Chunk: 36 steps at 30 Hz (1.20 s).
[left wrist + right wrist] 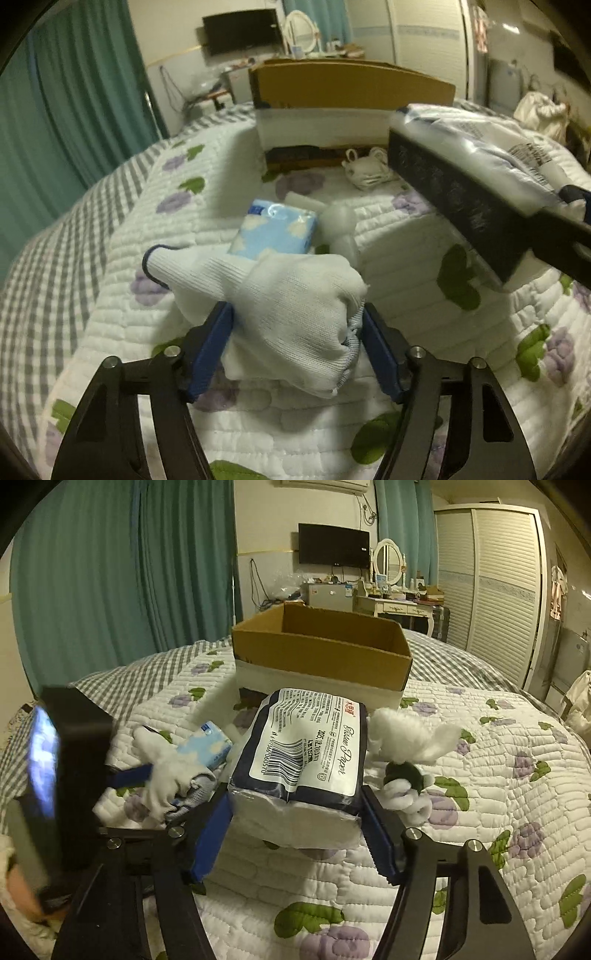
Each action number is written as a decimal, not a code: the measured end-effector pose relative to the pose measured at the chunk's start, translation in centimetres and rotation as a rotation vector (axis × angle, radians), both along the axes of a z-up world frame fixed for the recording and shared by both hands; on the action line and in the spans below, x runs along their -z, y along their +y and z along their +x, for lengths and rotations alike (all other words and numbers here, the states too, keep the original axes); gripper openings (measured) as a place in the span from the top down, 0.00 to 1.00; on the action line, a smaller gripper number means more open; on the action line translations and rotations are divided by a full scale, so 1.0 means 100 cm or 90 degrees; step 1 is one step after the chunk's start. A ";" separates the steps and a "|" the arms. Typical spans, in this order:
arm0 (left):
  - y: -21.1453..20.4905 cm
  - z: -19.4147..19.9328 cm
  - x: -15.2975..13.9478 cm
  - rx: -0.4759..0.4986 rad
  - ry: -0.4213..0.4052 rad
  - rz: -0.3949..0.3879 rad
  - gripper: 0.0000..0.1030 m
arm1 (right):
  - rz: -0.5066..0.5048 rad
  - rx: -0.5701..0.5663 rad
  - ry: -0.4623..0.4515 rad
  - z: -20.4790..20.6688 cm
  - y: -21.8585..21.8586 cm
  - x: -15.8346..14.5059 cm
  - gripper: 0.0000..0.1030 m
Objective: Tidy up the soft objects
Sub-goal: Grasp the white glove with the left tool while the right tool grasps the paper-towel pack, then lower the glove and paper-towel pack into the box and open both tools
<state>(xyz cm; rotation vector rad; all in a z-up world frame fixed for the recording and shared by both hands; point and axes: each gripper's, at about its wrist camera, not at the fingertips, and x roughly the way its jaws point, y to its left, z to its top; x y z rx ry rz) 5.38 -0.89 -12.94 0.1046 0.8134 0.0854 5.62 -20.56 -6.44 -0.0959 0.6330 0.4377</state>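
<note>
My left gripper [297, 325] is shut on a bunched white knit glove [295, 314], held above the quilted bed. My right gripper [295, 812] is shut on a navy and white tissue paper pack [299, 760], also held above the bed; the pack shows at the right in the left wrist view [476, 162]. An open cardboard box [321, 653] stands on the bed beyond both. A light blue tissue packet [273, 229] lies on the quilt just past the glove. A white fluffy toy [406, 734] and a black and white plush [406, 779] lie right of the pack.
A white roll-like object [340, 229] lies beside the blue packet. A white mask [365, 170] lies near the box front. The bed's flowered quilt [498, 775] stretches to the right. Teal curtains [110, 572], a wall TV [332, 544] and a dresser stand behind.
</note>
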 end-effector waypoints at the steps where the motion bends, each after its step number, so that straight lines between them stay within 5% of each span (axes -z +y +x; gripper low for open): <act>1: 0.003 -0.003 -0.003 -0.001 -0.004 -0.016 0.41 | 0.000 -0.001 -0.004 -0.002 -0.001 -0.002 0.36; 4: 0.012 -0.016 -0.019 0.008 -0.019 -0.065 0.52 | 0.008 0.001 -0.015 -0.009 -0.006 -0.012 0.36; 13: 0.014 -0.049 -0.104 0.054 -0.111 -0.154 0.53 | 0.063 -0.023 -0.069 -0.030 -0.023 -0.082 0.37; 23: -0.004 0.043 -0.189 0.102 -0.188 -0.124 0.53 | 0.046 -0.046 -0.137 0.059 -0.032 -0.180 0.37; 28: -0.012 0.114 -0.181 0.101 -0.178 -0.119 0.53 | 0.036 -0.041 -0.109 0.142 -0.023 -0.170 0.37; 36: -0.015 0.193 -0.129 0.088 -0.133 -0.087 0.53 | 0.037 -0.031 -0.030 0.247 -0.010 -0.098 0.37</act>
